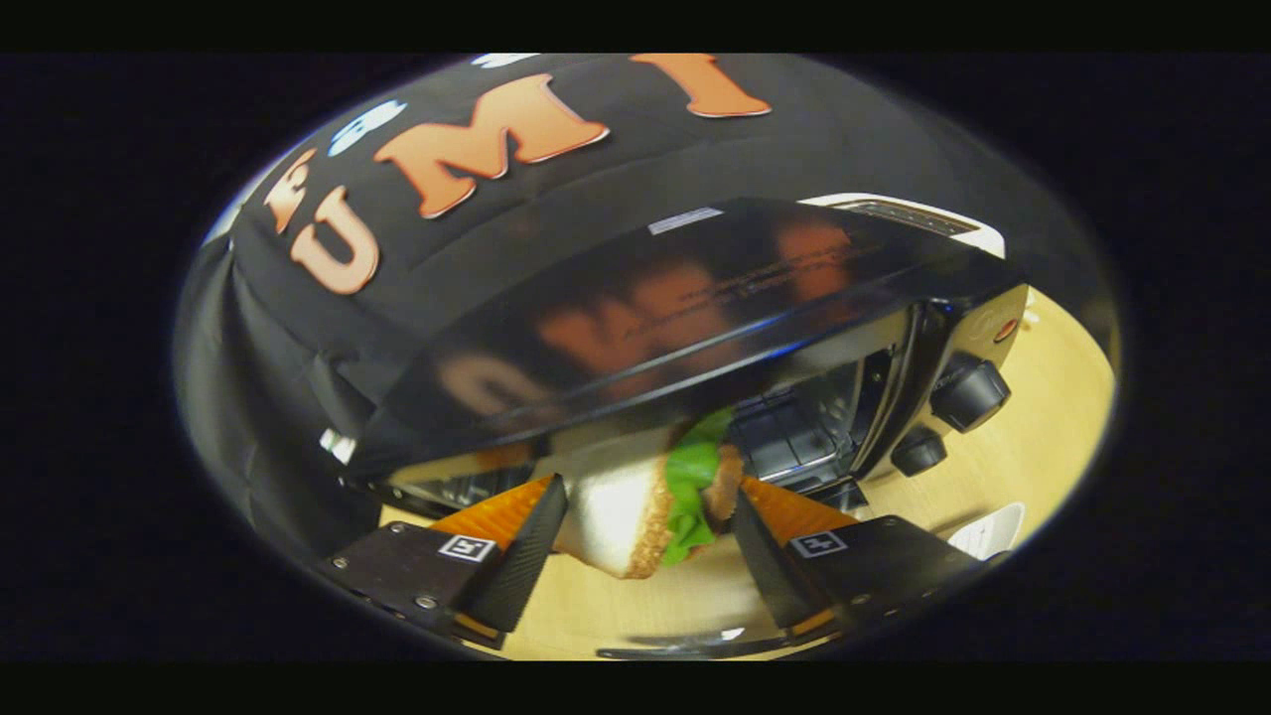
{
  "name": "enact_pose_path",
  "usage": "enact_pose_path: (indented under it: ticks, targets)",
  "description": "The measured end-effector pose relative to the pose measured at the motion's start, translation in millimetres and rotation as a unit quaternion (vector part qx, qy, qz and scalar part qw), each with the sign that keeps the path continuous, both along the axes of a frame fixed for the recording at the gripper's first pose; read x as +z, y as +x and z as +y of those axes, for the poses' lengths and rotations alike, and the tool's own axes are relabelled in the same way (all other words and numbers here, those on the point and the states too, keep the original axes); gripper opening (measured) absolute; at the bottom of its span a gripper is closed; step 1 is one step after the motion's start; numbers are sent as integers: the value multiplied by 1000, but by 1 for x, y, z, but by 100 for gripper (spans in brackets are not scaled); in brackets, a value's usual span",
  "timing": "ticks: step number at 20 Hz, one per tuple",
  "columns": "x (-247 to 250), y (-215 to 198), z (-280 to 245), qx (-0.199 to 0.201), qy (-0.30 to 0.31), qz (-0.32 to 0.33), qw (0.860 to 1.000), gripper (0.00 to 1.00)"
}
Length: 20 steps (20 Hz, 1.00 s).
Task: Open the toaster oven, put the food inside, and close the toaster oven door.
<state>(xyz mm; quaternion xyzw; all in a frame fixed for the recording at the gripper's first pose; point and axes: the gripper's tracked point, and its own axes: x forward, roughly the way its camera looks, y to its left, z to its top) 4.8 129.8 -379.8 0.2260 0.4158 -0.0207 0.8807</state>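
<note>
Gripper view: the tongs grip a sandwich between both fingers, bread on either side with green lettuce in the middle. The sandwich sits at the mouth of the toaster oven, whose dark glossy top looms just above. Two knobs stand on the oven's right front, over the wooden counter.

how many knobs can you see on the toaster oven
2, both round black knobs on the black toaster oven's front panel: a larger one above, a smaller one below it. More may be hidden. The gripper holds the lettuce sandwich.
</note>
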Motion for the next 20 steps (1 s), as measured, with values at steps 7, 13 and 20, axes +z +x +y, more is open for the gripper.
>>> enact_pose_path:
  ticks: [7,13,20]
  targets:
    - [-10,-2,-26,30,-86,-25,996,98]
    - [3,-12,-37,58,-138,-51,987,99]
    - [40,-65,-26,125,-124,-50,983,99]
